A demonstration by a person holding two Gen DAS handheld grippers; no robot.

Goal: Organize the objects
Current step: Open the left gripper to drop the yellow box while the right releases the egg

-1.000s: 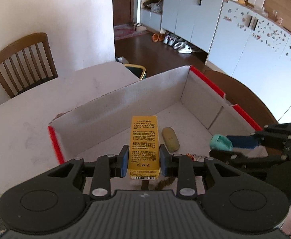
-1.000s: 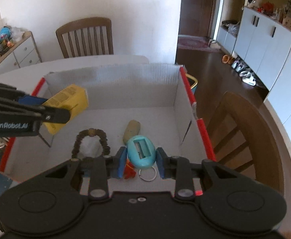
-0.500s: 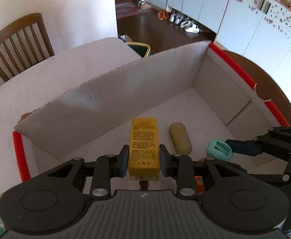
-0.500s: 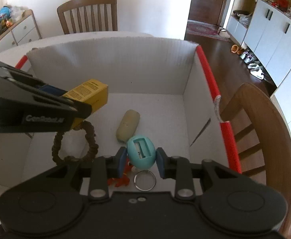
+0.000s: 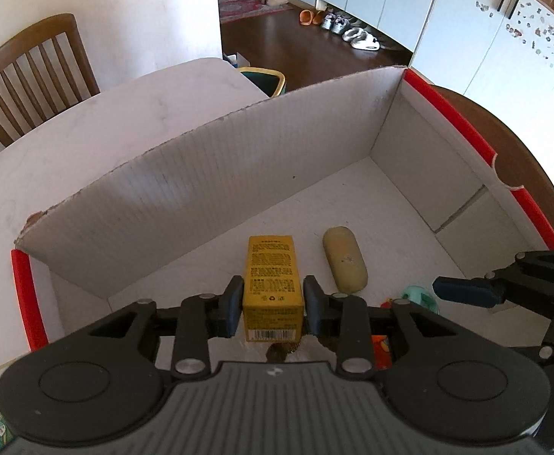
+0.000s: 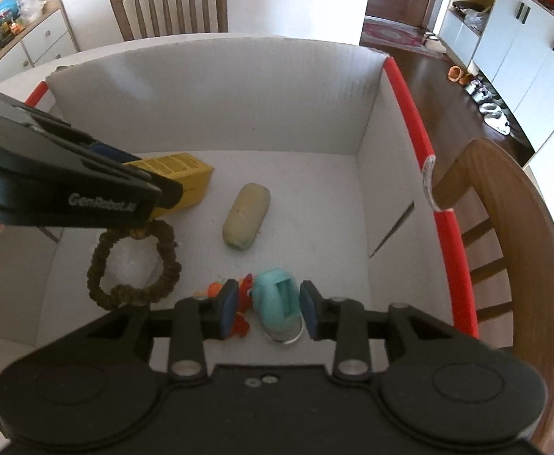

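White tabletop carries a shallow cardboard box [image 6: 216, 87] with red-taped edges, and both grippers work low inside it. On the box floor lie a beige oblong case [image 6: 245, 217], a brown braided ring [image 6: 134, 261] and a small orange toy [image 6: 239, 295]. The left gripper [image 5: 273, 303] is clamped on a yellow carton [image 5: 272, 284], which juts forward between its blue pads, its far end low over the floor beside the case. The right gripper [image 6: 268, 308] stands with its fingers apart around a teal keychain [image 6: 277, 299], which rests on the floor between them, nearer the right pad, seemingly free of both. The risk, I judge, lies in crowding: letting go of the carton at a tilt could tip it onto the ring or case, and lifting the right gripper carelessly could snag the keychain's metal loop or drag the toy.
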